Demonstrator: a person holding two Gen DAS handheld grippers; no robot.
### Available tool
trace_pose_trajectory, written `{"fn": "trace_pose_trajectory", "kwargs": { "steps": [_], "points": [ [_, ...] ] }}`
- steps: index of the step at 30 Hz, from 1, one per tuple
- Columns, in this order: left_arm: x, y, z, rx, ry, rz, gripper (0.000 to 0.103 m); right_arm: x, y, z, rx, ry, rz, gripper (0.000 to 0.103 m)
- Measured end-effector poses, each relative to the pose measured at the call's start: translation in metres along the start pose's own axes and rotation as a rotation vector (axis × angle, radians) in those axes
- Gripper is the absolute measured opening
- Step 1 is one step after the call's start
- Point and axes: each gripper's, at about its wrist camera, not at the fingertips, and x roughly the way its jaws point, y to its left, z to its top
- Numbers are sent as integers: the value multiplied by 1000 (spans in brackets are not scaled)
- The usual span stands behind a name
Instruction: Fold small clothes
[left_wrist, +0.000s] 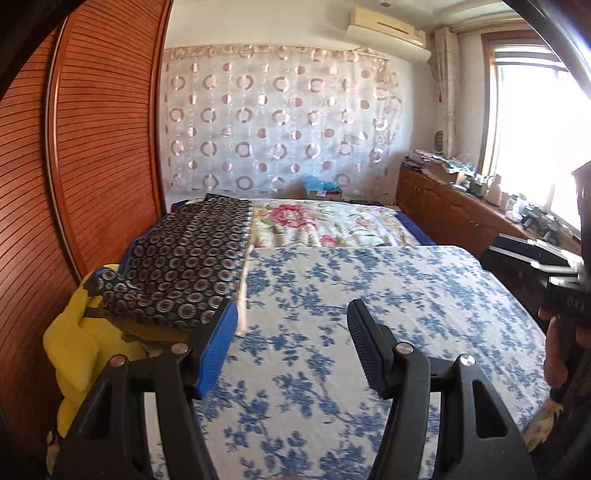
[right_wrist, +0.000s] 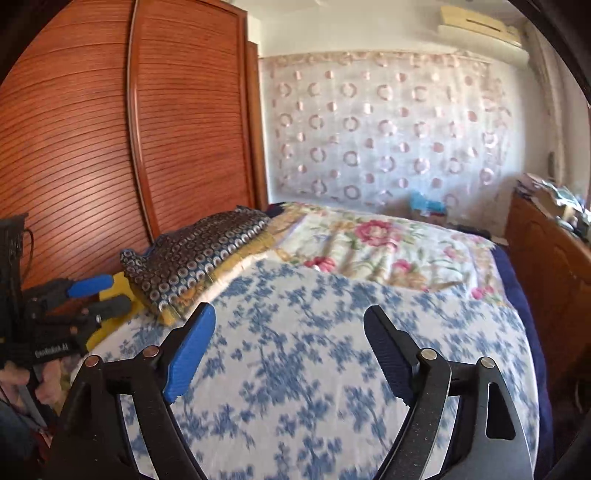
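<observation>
2 empty hand-held grippers, left hand-held gripper (left_wrist: 291, 317) and right hand-held gripper (right_wrist: 290, 325), above bedsheet (right_wrist: 314, 369)

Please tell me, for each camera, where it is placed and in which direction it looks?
Left wrist view: sits on the left gripper, facing along the blue-flowered white bedspread to the circle-patterned curtain; open jaws and part of a hand show.
Right wrist view: sits on the right gripper, facing the same way; open jaws show, left gripper at left.
Shared: bedspread, curtain, dark circle-print folded cloth, slatted wooden wardrobe.
</observation>
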Motion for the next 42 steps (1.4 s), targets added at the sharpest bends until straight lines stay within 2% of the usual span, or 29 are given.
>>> {"fn": "trace_pose_trajectory", "kwargs": {
  "steps": [4,10,23,28,42],
  "points": [
    [-5,-14,-4,5,12,-32,61,-24,-6,-18,38,-12,-50,85],
    [-15,-36,2,25,9,-38,61,-55,-13,-37,79,-25,-131,85],
    [-58,-65,36,63,-87,-72,61,-125,-26,-23,125,-161,-222,84],
    [-64,-67,39,63,-103,-68,61,-138,-31,-20,133,-188,-239,84],
    [-64,-64,37,62,-105,-56,62,-141,-35,-21,137,-191,-246,84]
  ]
}}
